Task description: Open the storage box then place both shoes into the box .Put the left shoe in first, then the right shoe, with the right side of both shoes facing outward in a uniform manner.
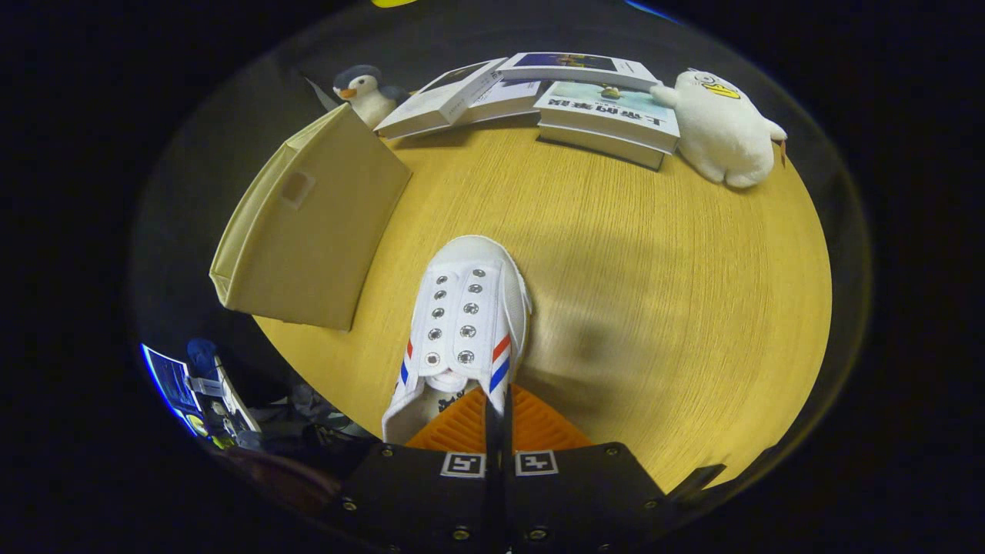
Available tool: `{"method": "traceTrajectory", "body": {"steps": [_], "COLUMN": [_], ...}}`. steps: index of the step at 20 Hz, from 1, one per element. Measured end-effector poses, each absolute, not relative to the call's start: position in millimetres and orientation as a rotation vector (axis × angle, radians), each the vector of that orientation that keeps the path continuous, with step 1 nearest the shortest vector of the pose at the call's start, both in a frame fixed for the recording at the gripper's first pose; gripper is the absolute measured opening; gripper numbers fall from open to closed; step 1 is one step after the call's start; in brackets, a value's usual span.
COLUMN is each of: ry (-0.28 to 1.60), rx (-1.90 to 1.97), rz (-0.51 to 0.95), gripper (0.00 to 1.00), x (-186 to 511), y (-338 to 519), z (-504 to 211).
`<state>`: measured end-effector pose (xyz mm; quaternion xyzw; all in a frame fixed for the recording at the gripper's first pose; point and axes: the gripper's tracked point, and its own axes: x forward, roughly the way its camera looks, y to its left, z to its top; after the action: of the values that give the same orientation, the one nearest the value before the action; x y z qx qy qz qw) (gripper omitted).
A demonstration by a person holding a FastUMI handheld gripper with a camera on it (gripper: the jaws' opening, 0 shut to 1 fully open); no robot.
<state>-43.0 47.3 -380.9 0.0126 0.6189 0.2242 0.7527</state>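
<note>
The fingers (498, 419) stand nearly together, with only a thin gap between them, and they pinch the right side wall of a white shoe (462, 323) at its opening; one finger appears to sit inside the shoe and the other outside it, so both press on that wall. The shoe runs straight ahead from the fingers, toe pointing away, with two rows of metal eyelets on top and red and blue stripes on each side near the fingertips. Whether its sole rests on the wooden desk (654, 292) or hangs just above it cannot be told.

Ahead and to the left of the fingers, well apart from the shoe, is the beige fabric storage box (312, 231), at the desk's edge, with a small tab on the face turned toward the fingers. Far beyond the fingers, across the desk, lie several books (539, 96) in a loose cluster. A penguin plush (363, 91) is behind the box, left of the books, and a white plush duck (723, 127) lies just right of them, touching the nearest book.
</note>
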Motion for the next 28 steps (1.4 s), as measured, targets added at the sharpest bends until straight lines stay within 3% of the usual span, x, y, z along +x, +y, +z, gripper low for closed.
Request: {"method": "traceTrajectory", "body": {"steps": [16,28], "ry": [1.145,1.200], "rx": [0.089,-0.095], "rz": [0.663,0.757], "gripper": [0.00,0.00], "x": [19,27], "y": [184,319], "z": [-194,-236]}}
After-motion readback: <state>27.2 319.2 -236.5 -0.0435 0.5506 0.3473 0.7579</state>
